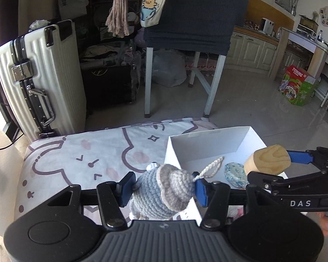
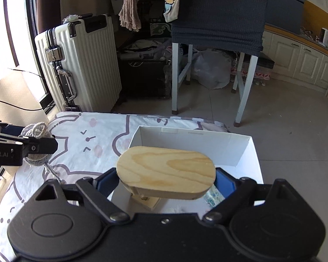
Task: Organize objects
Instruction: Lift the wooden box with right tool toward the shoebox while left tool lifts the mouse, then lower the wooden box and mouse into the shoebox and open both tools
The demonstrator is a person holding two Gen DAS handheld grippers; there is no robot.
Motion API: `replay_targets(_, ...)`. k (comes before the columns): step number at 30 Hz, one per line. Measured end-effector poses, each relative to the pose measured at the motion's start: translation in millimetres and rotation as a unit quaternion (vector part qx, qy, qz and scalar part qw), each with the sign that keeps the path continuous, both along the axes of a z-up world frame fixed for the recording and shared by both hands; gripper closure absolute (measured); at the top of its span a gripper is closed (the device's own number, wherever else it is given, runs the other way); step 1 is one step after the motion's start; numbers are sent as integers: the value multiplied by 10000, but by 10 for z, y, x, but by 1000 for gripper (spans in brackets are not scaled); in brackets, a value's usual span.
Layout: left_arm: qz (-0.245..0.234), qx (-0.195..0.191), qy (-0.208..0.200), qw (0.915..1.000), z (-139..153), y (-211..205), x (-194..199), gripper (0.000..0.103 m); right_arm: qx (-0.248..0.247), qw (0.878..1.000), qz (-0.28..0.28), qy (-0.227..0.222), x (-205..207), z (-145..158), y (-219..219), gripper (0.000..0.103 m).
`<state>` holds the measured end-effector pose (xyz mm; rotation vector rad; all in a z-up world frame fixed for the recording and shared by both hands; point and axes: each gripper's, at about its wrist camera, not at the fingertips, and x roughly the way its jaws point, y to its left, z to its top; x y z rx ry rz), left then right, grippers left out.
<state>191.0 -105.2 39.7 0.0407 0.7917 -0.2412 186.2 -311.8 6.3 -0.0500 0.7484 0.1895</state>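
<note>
Two items in play: a blue-and-grey crocheted soft toy (image 1: 158, 193) and a pale oval block of grained wood (image 2: 166, 172), both carried at the open white cardboard box (image 1: 216, 140), our landmark.
Left gripper (image 1: 164, 188): it gripped the crocheted toy across its middle, jaws at a moderate spread, blue pads pressed into the yarn, just outside the box's near-left corner.
Right gripper (image 2: 166, 180): jaws stood wide, clamped on the long ends of the wooden block, which hung over the box's near half.
Toy handling: soft, light and squashy by the look of it, nothing to break; the body took the squeeze best, while the grey yarn loop (image 1: 210, 167) dangled toward the box and could have snagged on the rim.
Block handling: stiff, smooth and likely the heavier piece; a firm hold on its end faces suited it, since sanded wood could slip.
Already in the box: a mottled blue-white flat piece (image 1: 235, 174) on the floor under the block, plus a small wooden piece (image 2: 145, 202) beside it.
Stage, as a judgement: both items were ready for lowering into the box, neither released.
Underneath: the box sat on a white cartoon-print cloth (image 1: 98, 152).
</note>
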Motion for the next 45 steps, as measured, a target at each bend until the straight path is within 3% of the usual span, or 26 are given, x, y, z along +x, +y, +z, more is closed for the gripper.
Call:
replay_targets(10, -480, -269, 19, 9985, -77, -541, 129, 47, 26, 9987, -500, 119, 205, -97, -392, 10)
replay_targets(16, -790, -247, 188, 9964, -276, -803, 244, 46, 41, 9970, -743, 189, 371, -167, -547, 10)
replay_targets(21, -1131, 117, 408, 9927, -533, -1007, 344, 47, 76, 9956, -880, 306, 546, -279, -606, 10)
replay_targets(29, -1792, 656, 635, 9796, -880, -1182, 457, 46, 97, 9947, -887, 506, 851, -537, -539, 10)
replay_targets(35, -1993, 1057, 768, 9712, -1102, -1199, 548, 46, -14, 9944, -785, 709, 1063, -737, -447, 10)
replay_targets(45, -2092, 1050, 897, 9681, -1232, -1158, 648, 42, 245, 9946, -606, 805, 1270, -869, -273, 10)
